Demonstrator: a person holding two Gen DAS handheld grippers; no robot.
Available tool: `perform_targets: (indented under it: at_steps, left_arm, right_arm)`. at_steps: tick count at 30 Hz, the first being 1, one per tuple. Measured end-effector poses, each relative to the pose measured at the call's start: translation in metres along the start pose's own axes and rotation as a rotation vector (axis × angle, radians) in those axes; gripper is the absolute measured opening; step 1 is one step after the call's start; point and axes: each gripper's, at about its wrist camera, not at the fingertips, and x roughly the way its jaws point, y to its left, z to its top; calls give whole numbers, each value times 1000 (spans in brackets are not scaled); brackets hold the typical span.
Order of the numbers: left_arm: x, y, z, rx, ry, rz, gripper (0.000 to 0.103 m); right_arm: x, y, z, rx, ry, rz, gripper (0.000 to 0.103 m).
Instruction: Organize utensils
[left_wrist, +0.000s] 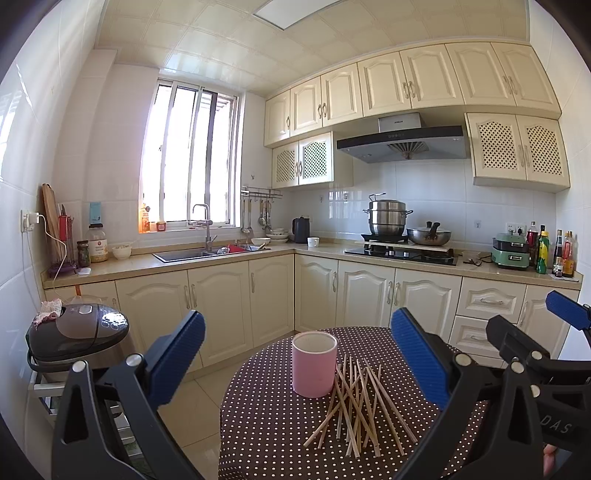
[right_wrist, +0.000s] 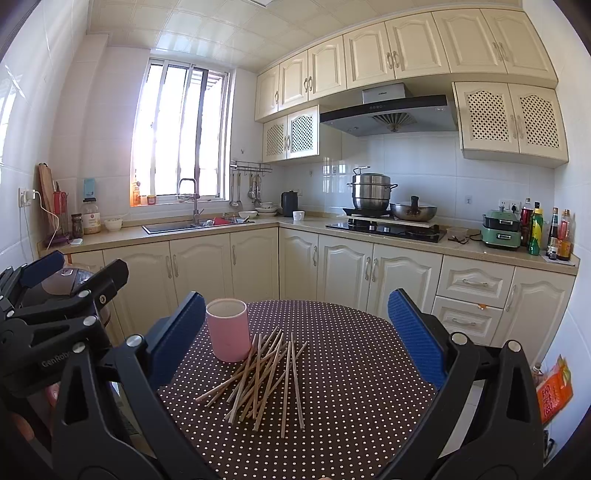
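A pink cylindrical cup (left_wrist: 314, 363) stands upright and looks empty on a round table with a brown polka-dot cloth (left_wrist: 266, 424). A loose pile of several wooden chopsticks (left_wrist: 360, 406) lies just right of the cup, touching its base. In the right wrist view the cup (right_wrist: 228, 329) and chopsticks (right_wrist: 260, 376) sit ahead. My left gripper (left_wrist: 297, 356) is open and empty, held above the table's near side. My right gripper (right_wrist: 295, 338) is open and empty, also held above the table. Each gripper shows at the edge of the other's view.
A black rice cooker (left_wrist: 77, 332) stands left of the table. Cream cabinets (left_wrist: 218, 302), a sink (left_wrist: 192, 254) and a stove with pots (left_wrist: 399, 247) line the far walls. An orange packet (right_wrist: 554, 391) is at the right.
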Motion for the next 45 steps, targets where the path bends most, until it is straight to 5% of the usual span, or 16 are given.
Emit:
perform_targets:
  at_steps: [37, 45]
  left_arm:
    - [20, -7, -17, 36, -5, -3, 99]
    - [57, -9, -33, 59, 116, -13, 99]
  right_arm:
    - [20, -9, -13, 18, 47, 11, 97]
    - [47, -9, -29, -3, 83, 2, 97]
